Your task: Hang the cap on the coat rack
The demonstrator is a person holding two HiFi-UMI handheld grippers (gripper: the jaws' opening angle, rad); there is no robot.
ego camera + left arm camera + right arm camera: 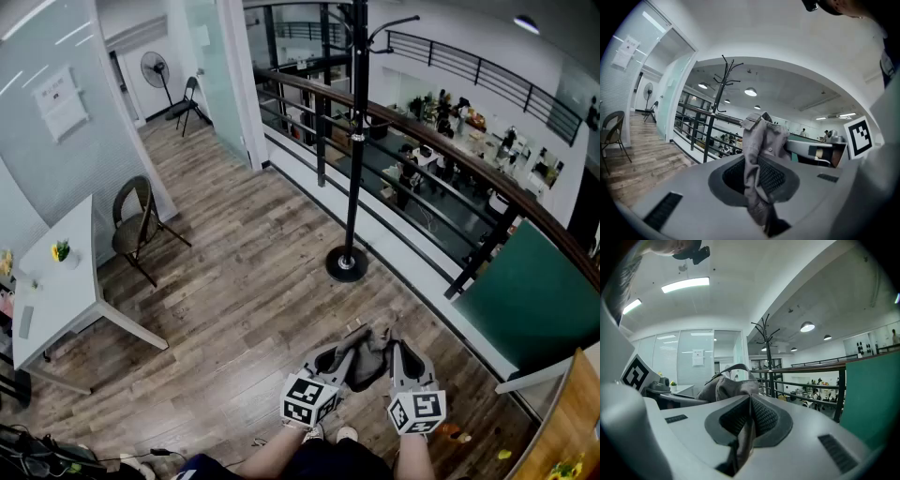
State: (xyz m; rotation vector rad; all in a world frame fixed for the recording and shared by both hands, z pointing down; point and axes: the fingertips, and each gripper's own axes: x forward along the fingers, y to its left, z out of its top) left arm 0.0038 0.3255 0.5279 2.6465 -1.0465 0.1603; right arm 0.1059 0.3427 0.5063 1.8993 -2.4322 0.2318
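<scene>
Although a white sheet [61,101] hangs on the glass wall, its print is too small to read in any view. Only other markings: black-and-white square markers on each gripper's cube. No brand is legible on the cap.

Grey cap [368,352] hangs between the two grippers, low in the head view, over the wood floor. Left gripper [352,349] is clamped on one edge and right gripper [396,352] on the other. Left gripper view: jaws closed on a fold of grey fabric, cap [761,140] bunched and standing up above the pads. Right gripper view: jaws pressed together on a thin edge of cloth, with the rest of the cap [729,387] lying to the left of the jaws.

Coat rack [354,141]: a black pole. Head view alone shows its round base on the floor, just beside the railing [441,141] and well apart from the grippers. It also shows what the gripper views lack: white desk [66,291] at left with a small yellow plant, a dark chair [136,225] near it, and the person's shoes at the bottom edge.

Both gripper views give the rack's top, curved hooks branching against the ceiling, cut short in the head view. Each also catches the other gripper's marker cube at its edge. Left gripper view adds a standing fan [648,93] by the far wall. Right gripper view adds a green panel [872,399] at right.
</scene>
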